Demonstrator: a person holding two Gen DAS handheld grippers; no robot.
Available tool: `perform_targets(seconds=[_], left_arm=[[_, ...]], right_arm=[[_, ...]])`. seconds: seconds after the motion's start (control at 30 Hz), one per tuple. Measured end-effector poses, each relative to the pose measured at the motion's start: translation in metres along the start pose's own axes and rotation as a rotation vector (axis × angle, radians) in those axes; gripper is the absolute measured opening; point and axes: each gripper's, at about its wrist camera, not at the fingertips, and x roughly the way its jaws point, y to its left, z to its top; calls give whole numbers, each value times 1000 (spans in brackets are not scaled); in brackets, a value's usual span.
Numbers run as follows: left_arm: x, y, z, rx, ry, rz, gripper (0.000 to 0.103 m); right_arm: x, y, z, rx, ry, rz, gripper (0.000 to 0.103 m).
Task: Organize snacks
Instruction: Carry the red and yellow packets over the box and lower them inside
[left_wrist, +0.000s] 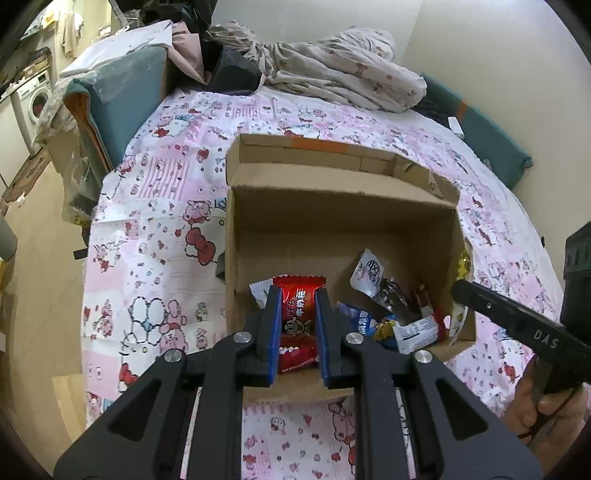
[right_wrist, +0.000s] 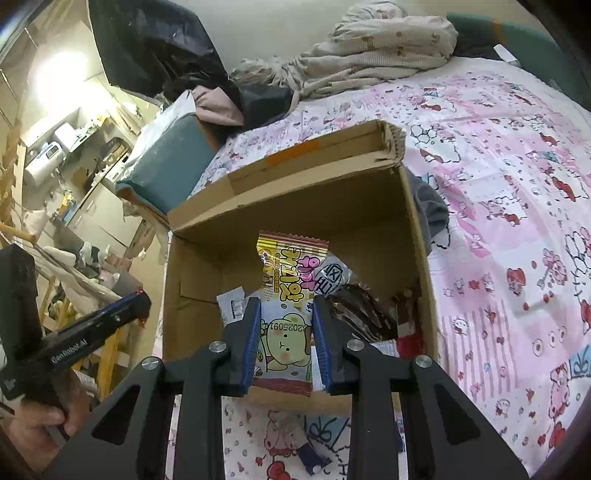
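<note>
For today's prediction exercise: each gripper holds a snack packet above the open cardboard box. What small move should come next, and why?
Probably lower both a little into the cardboard box and release. The left gripper clamps a red candy packet, the right gripper a yellow cookie packet; both hang over the box, where other snacks already lie.

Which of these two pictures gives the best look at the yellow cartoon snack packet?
The right wrist view: the yellow snack packet fills the middle, held in the right claw. The left wrist view shows only its edges beside the cardboard box wall.
</note>
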Motion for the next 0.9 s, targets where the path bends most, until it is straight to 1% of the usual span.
perform_targets(seconds=[0.07, 0.17, 0.33, 0.4, 0.53, 0.73, 0.8, 0.9], left_arm=[[11, 1, -5, -7, 18, -1, 14], [24, 3, -9, -18, 49, -2, 14], [33, -1, -12, -26, 60, -11, 14], [34, -3, -14, -17, 62, -5, 14], [38, -9, -18, 16, 79, -4, 14], [40, -11, -18, 15, 95, -16, 15], [39, -12, -18, 19, 94, -13, 15], [38, -12, -18, 16, 91, -15, 16]], right_arm=[[5, 0, -2, 0, 11, -2, 29], [15, 2, -6, -26, 32, -32, 29], [23, 5, -11, -42, 64, -32, 29], [28, 9, -14, -72, 77, -54, 29], [35, 14, -19, -102, 100, -67, 29], [37, 19, -20, -116, 101, -60, 29], [36, 19, -19, -110, 87, -61, 32], [32, 18, -17, -96, 60, -54, 32]])
